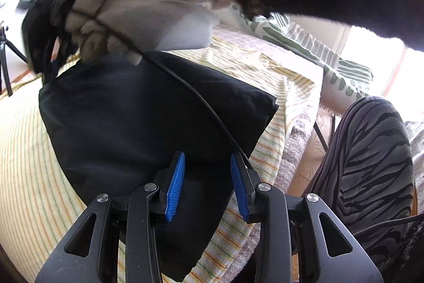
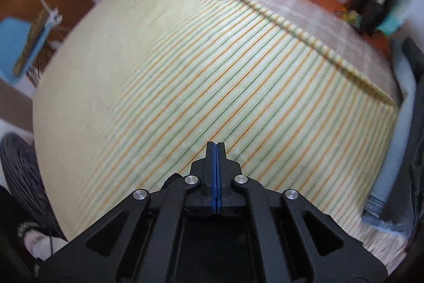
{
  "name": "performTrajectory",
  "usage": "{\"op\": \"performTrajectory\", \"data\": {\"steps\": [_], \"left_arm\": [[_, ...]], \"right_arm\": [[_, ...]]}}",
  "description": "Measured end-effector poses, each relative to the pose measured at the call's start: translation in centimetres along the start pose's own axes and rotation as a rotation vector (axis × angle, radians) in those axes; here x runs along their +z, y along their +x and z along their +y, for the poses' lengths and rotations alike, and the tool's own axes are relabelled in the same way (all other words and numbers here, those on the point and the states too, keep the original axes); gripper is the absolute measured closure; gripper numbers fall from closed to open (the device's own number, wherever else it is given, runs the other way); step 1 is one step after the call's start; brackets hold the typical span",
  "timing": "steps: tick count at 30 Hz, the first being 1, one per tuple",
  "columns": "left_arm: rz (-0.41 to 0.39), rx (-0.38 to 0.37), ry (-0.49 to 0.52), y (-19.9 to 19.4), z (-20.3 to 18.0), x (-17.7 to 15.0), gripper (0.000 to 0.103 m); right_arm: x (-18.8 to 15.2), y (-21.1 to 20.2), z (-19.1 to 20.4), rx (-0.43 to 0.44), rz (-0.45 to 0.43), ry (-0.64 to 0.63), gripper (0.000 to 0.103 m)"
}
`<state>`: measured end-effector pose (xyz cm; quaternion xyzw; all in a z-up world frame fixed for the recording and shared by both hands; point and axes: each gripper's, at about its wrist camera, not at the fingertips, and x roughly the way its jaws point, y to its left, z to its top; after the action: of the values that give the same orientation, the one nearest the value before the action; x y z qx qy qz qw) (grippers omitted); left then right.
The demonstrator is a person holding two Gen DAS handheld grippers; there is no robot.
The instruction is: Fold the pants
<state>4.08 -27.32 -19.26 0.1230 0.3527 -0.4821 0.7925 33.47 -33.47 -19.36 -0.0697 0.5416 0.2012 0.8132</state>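
striped blanket (image 2: 185,76), leaf-print pillow (image 1: 312,49), blue chair (image 2: 13,44)

Bed w/ yellow striped cover (image 2: 185,70), leaf-print cloth (image 1: 304,44) nr bright window (image 1: 371,44), wood floor (image 1: 315,150).

Two hand-held grippers, one spread and one pinched closed

The left gripper (image 1: 207,163) has its blue-padded fingers (image 1: 175,186) parted with a clear gap between them. Ahead of it, a hand in a beige knit glove (image 1: 132,9), dark sleeve at the wrist, grips the right tool's black handle. The right gripper (image 2: 216,146) has its pads pressed flat together, nothing between them.
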Motion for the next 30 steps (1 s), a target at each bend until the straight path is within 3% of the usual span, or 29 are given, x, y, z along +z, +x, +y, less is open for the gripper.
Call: {"op": "performTrajectory", "data": {"steps": [6,10,16,22,26,30], "left_arm": [[-0.004,-0.050,-0.038,-2.5,0.2,0.5,0.071],[-0.032,-0.041,-0.053,-5.4,1.2,0.3,0.070],[-0.022,0.055,-0.092,-7.2,4.6,-0.2,0.070],[0.032,0.070,-0.160,-5.3,7.0,-0.2,0.070],[0.095,0.035,-0.176,-3.1,7.0,-0.9,0.070],[0.092,0.037,-0.206,-2.9,6.9,-1.4,0.069]], "right_arm": [[-4.2,-8.0,-2.2,0.020,-0.174,0.125,0.101],[-9.1,-11.3,-1.8,0.034,-0.188,0.157,0.101],[-16.2,-11.6,1.2,0.102,-0.088,0.099,0.101],[-20.6,-8.8,2.1,0.021,0.062,0.042,0.101],[-21.2,-8.3,0.8,0.045,0.045,0.095,0.103],[-21.4,-8.4,0.3,0.065,0.042,0.103,0.103]]}}
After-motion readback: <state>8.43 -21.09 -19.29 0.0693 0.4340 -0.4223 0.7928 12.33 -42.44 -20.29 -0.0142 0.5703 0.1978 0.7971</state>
